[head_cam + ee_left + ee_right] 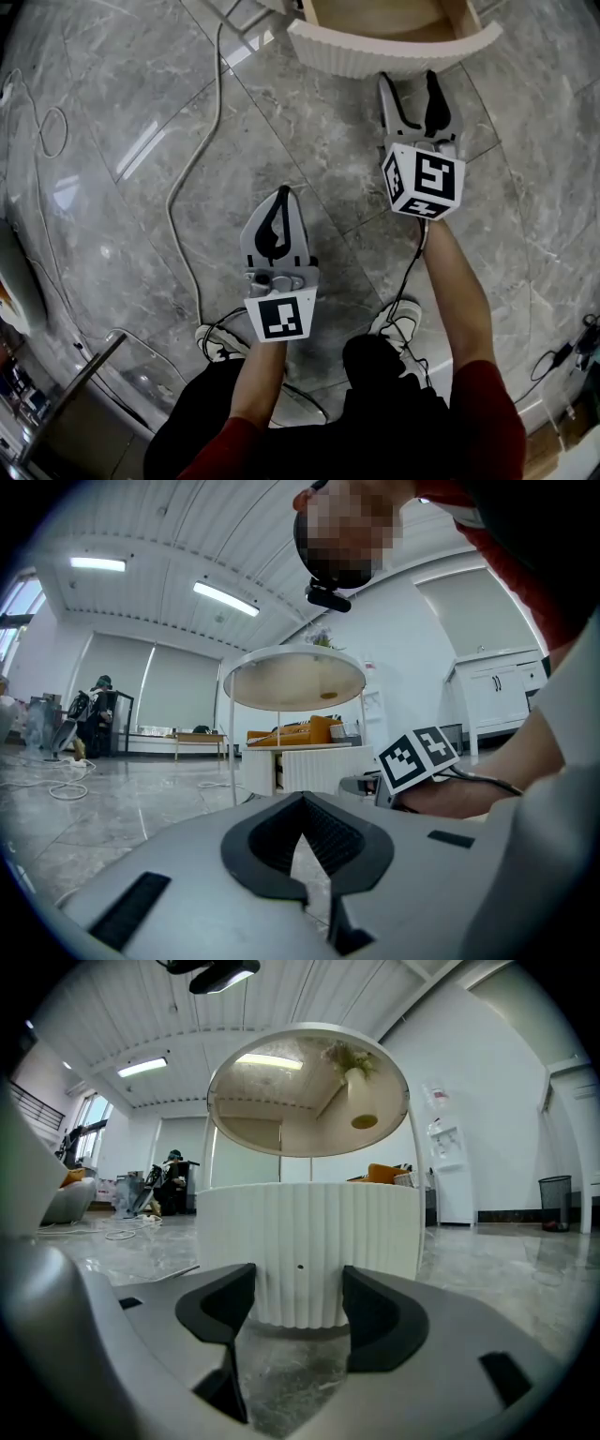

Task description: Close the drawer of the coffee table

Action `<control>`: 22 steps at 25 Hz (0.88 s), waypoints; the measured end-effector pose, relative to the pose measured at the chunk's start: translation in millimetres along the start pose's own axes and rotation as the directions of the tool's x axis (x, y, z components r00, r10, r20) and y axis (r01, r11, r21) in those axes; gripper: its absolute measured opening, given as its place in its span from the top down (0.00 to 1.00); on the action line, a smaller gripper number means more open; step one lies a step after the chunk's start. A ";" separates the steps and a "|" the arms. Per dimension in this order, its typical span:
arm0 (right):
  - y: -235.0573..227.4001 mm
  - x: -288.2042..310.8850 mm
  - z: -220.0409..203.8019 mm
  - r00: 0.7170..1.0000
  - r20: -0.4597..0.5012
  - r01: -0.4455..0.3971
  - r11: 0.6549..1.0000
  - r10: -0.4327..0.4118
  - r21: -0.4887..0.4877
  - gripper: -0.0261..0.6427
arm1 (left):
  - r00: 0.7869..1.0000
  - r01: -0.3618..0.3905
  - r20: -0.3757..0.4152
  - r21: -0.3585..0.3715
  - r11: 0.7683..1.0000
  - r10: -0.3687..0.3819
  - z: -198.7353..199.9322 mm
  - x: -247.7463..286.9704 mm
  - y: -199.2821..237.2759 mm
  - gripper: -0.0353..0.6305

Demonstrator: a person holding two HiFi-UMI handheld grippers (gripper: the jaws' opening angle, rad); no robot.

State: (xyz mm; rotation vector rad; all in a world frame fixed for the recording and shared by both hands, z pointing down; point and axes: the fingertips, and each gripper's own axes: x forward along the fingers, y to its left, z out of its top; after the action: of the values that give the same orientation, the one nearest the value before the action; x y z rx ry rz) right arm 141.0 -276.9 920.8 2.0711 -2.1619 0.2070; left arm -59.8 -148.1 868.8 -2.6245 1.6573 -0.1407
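The coffee table's drawer (394,49) stands pulled out at the top of the head view, its white ribbed front facing me and its wooden inside showing. My right gripper (408,82) is open, its fingertips just short of that front, with nothing between them. In the right gripper view (298,1283) the ribbed front (309,1241) fills the gap between the jaws, under the round table top (307,1091). My left gripper (280,194) hangs back over the floor, shut and holding nothing. The left gripper view (302,801) shows the table (295,679) farther off.
A white cable (200,141) snakes across the grey marble floor to the left of the grippers. The person's shoes (397,321) stand below them. A grey piece of furniture (75,412) sits at the lower left. White cabinets (497,691) line the far wall.
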 end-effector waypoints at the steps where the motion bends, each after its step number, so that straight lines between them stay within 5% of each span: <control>1: 0.3 5.7 0.9 1.000 0.002 0.000 1.000 0.000 -0.001 0.53 | 1.000 -0.002 -0.004 0.000 1.000 0.002 -1.1 -0.2 1.4 0.93; 22: -4.4 96.0 14.4 0.999 -0.049 -0.006 0.999 0.003 -0.045 0.53 | 0.999 -0.011 -0.043 -0.004 1.000 0.011 -5.2 -4.3 11.2 0.93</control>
State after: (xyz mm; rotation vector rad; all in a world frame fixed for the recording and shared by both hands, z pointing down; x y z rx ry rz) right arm 141.2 -373.9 925.4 2.0158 -2.1233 0.2057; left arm -72.2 -148.9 872.8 -2.6333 1.6859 -0.1949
